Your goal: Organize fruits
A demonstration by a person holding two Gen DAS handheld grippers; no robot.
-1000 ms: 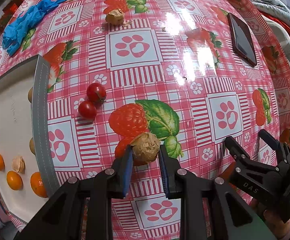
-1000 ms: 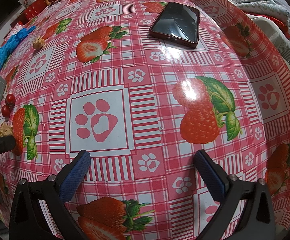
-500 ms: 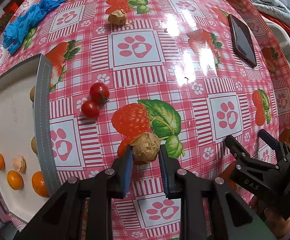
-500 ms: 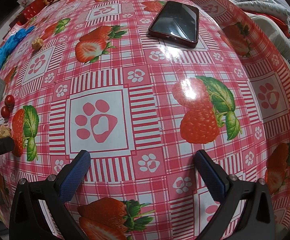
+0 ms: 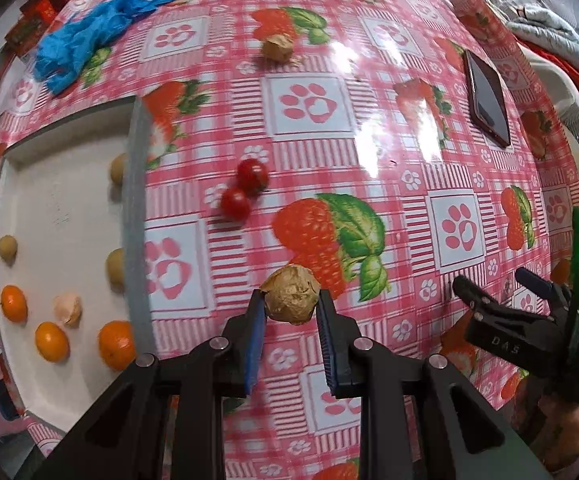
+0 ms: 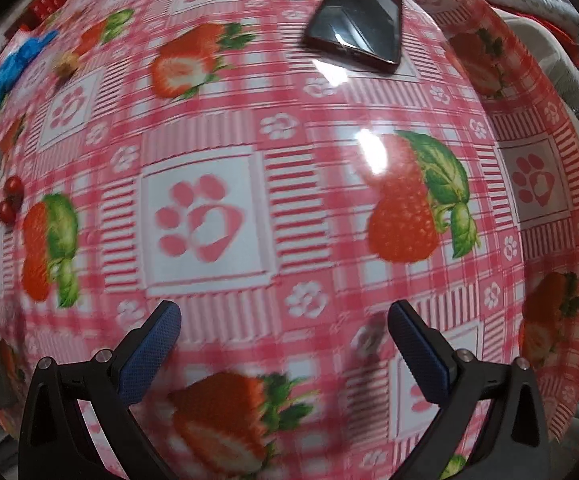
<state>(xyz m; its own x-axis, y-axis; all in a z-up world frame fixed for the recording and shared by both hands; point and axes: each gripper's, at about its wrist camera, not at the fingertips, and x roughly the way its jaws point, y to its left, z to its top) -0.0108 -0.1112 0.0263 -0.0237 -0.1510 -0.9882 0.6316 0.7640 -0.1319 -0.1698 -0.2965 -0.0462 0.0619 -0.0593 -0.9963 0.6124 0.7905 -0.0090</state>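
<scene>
Left gripper (image 5: 291,306), black frame with blue ribbed pads, is nearly closed, both pads pressed on a tan papery husked fruit (image 5: 290,299). Whether the fruit is lifted clear of the tabletop cannot be told. It shows over the red-and-white checked vinyl tablecloth (image 5: 313,152) with strawberry and paw prints, near its front edge, at the lower corner of a printed strawberry.

Right gripper (image 6: 285,354) is wide open, nothing between its blue pads, above bare cloth in its own view. In the left wrist view it shows at the right edge, its black fingers spread, a bit of the person's hand (image 5: 565,436) below it.

White rectangular tray with a grey rim (image 5: 137,216) sits along the left edge of the tabletop. Inside:
- 3 small orange citrus fruits (image 5: 51,342) toward the near end
- 1 pale opened husk (image 5: 67,310) among them
- 3 yellowish-brown round fruits (image 5: 8,248), 2 against the right wall, 1 toward the left wall

2 red cherry tomatoes (image 5: 245,190) lie touching each other on the cloth, just right of the tray rim.

A 2nd tan husked fruit (image 5: 277,48) lies toward the far edge, well apart from the tray.

Crumpled blue glove (image 5: 89,40) lies near the far left corner. Dark smartphone (image 5: 489,102) lies face up near the right edge.

Right wrist view is motion-blurred.
</scene>
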